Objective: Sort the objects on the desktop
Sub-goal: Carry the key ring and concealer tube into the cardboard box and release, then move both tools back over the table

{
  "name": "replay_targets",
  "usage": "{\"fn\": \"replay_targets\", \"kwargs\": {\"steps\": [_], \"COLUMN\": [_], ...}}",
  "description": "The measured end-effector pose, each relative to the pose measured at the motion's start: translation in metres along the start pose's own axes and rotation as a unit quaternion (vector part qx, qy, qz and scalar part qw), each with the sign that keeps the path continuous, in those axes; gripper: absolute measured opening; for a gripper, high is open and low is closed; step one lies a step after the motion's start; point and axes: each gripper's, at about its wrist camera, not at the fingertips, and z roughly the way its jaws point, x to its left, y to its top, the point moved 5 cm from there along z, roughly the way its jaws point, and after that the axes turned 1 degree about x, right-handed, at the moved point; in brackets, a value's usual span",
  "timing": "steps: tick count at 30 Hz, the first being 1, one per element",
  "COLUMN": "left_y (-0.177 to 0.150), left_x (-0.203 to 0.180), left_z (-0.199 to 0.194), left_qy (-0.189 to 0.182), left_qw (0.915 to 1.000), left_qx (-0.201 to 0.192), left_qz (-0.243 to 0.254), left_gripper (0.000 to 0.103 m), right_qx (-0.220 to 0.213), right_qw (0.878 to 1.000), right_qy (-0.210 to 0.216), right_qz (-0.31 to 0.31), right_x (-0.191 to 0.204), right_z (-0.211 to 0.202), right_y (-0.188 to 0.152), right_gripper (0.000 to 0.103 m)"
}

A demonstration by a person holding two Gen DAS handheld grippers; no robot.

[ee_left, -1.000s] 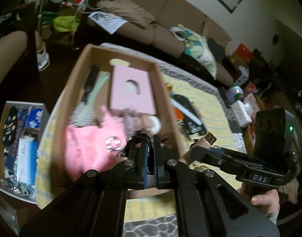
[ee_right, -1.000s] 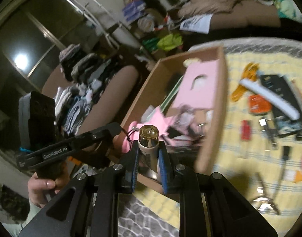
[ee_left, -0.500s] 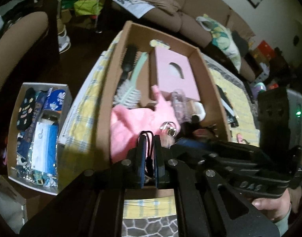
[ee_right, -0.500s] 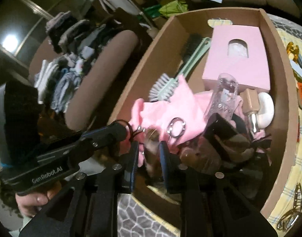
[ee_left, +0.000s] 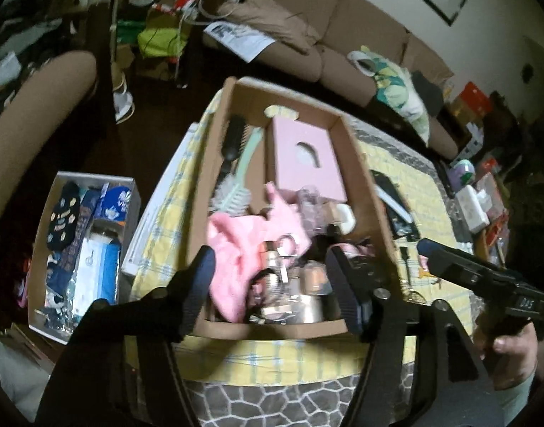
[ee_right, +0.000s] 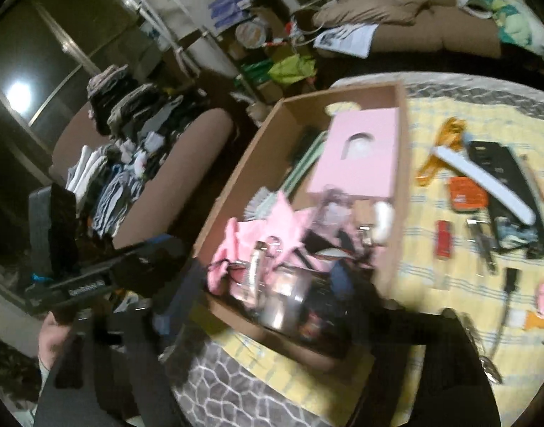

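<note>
A brown cardboard box (ee_left: 200, 185) (ee_right: 243, 174) sits on the yellow checked cloth. It holds a pink box (ee_left: 304, 156) (ee_right: 357, 153), a green brush (ee_left: 236, 178), a pink cloth (ee_left: 243, 238) (ee_right: 243, 235) and gold-capped bottles (ee_left: 272, 259) (ee_right: 257, 267). My left gripper (ee_left: 268, 284) is open and empty over the box's near end. My right gripper (ee_right: 268, 306) is open, blurred, over the same end. The right gripper also shows at the right of the left wrist view (ee_left: 460, 267).
Loose items lie on the cloth right of the box: a black power strip (ee_right: 510, 192), an orange cord (ee_right: 446, 142), an orange pack (ee_right: 467, 192), a red stick (ee_right: 444, 242). A white bin of socks (ee_left: 83, 256) stands on the floor at left. A sofa (ee_left: 325, 46) is behind.
Both grippers have opened. The left one let go of the black cord and the right one let go of the gold-capped bottle, which now lies in the box. Both drew back.
</note>
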Motion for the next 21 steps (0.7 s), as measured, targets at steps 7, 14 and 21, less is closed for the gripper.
{"fn": "replay_targets", "kwargs": {"steps": [7,14,21], "left_y": [-0.019,-0.06,-0.106], "left_x": [-0.059,-0.138,-0.215], "left_z": [-0.005,0.023,0.063], "left_qy": [-0.033,-0.073,-0.077], "left_qw": [0.9986,0.9925,0.9792], "left_qx": [-0.001,0.041,0.065], "left_qz": [0.042,0.089,0.176], "left_gripper": [0.074,0.075,0.076], "right_qx": [-0.033,-0.06,-0.075], "right_qw": [0.997,0.986,0.977], "right_qy": [-0.064,-0.131,-0.148], "right_qz": [0.027,0.08,0.131], "right_x": [-0.055,-0.127,-0.183], "right_z": [-0.07,-0.126,-0.152], "right_y": [-0.019,-0.05,-0.076], "right_gripper": [0.089,0.09,0.09]}}
